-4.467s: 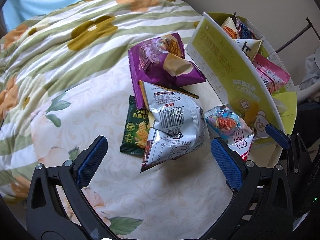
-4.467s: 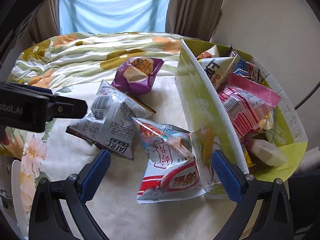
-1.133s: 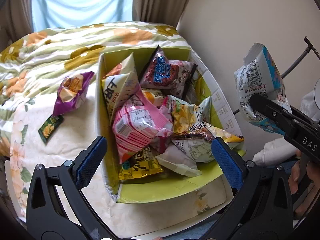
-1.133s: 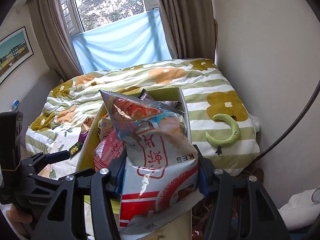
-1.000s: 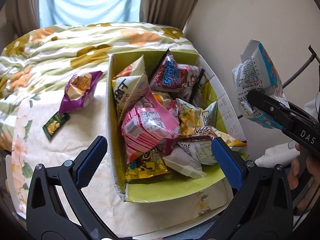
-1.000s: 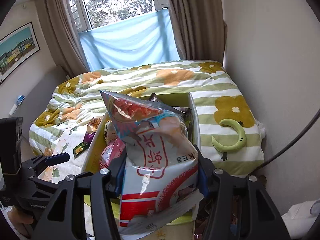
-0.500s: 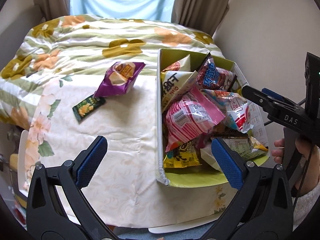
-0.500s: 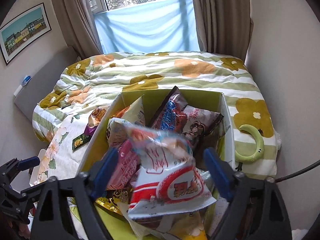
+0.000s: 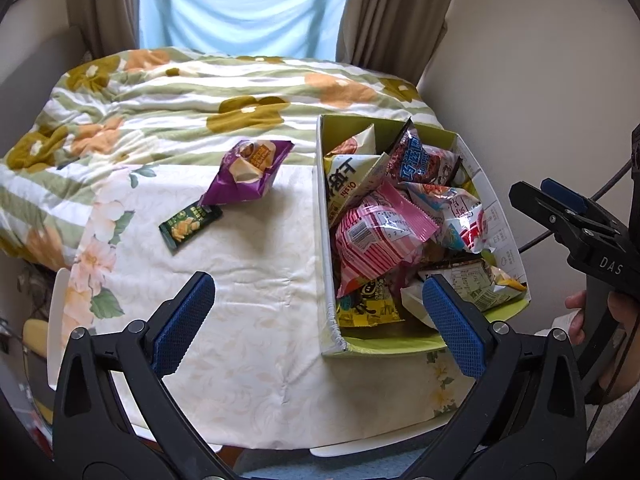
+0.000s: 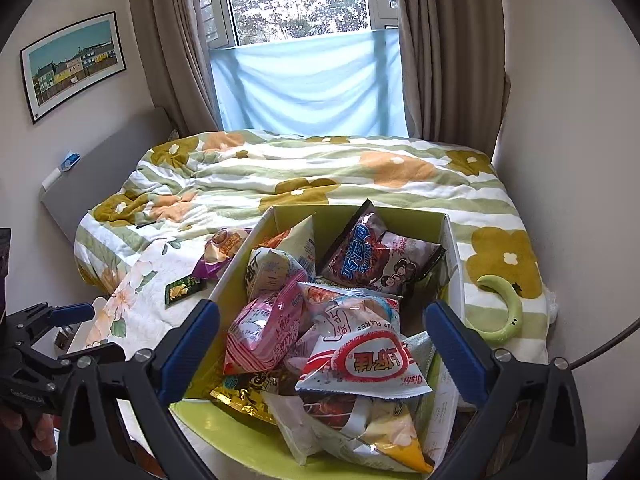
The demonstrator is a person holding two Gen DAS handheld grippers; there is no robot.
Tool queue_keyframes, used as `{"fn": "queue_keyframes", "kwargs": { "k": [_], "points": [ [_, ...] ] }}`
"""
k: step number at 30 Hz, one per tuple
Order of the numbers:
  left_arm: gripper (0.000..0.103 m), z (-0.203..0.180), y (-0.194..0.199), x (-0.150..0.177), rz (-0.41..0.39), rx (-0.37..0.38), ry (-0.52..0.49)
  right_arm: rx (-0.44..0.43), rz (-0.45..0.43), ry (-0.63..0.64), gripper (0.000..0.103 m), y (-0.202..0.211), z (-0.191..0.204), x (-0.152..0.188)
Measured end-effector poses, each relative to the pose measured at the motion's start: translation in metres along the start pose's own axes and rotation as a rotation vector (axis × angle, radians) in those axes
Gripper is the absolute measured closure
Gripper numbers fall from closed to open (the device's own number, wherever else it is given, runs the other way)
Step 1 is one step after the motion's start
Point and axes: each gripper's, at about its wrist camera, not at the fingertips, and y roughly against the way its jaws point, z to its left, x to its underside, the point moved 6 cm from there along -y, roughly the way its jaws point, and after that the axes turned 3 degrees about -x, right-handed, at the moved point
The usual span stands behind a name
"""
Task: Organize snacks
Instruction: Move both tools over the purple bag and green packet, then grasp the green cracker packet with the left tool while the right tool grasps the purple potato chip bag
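A green cardboard box [image 9: 325, 216] [image 10: 400, 216] stands on the right of the table, full of snack bags. The red-and-white shrimp flakes bag [image 10: 360, 356] [image 9: 456, 212] lies on top of the pile beside a pink bag [image 9: 376, 236] [image 10: 264, 328]. A purple chip bag [image 9: 248, 172] [image 10: 220, 252] and a small dark green packet [image 9: 188, 226] [image 10: 182, 288] lie on the cloth left of the box. My left gripper [image 9: 316, 312] is open and empty above the table's front. My right gripper [image 10: 320, 344] is open and empty above the box.
The table has a cream floral cloth [image 9: 248, 300]. Behind it is a bed with a green-striped flowered quilt [image 9: 180, 92] [image 10: 320, 168]. A green crescent-shaped object [image 10: 504, 312] lies on the quilt right of the box. Wall and curtains stand close on the right.
My right gripper opened and dropped the shrimp flakes bag into the box; the bag now rests on the pile. Both grippers have pulled back and higher.
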Motion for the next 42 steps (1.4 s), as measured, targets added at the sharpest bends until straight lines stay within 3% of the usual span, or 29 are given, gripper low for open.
{"fn": "queue_keyframes", "kwargs": {
  "k": [6, 10, 17, 22, 34, 42],
  "points": [
    [0.000, 0.017, 0.028, 0.006, -0.045, -0.026, 0.004, 0.036, -0.007, 0.009, 0.000, 0.028, 0.022, 0.001],
    [0.000, 0.035, 0.042, 0.015, -0.061, -0.053, 0.024, 0.000, -0.008, -0.001, 0.000, 0.037, 0.040, 0.006],
    [0.000, 0.078, 0.049, 0.027, -0.057, -0.099, 0.034, -0.054, 0.011, -0.026, 0.000, 0.027, 0.077, 0.016],
    [0.000, 0.110, 0.042, 0.017, -0.052, -0.094, 0.009, -0.083, 0.028, -0.038, 0.000, 0.005, 0.107, 0.014],
    [0.000, 0.186, -0.022, -0.032, 0.054, 0.009, -0.114, 0.027, 0.069, -0.064, 0.000, -0.070, 0.174, -0.017],
    [0.000, 0.211, -0.104, -0.056, 0.130, 0.103, -0.221, 0.087, 0.123, -0.117, 0.001, -0.146, 0.196, -0.036]
  ]
}}
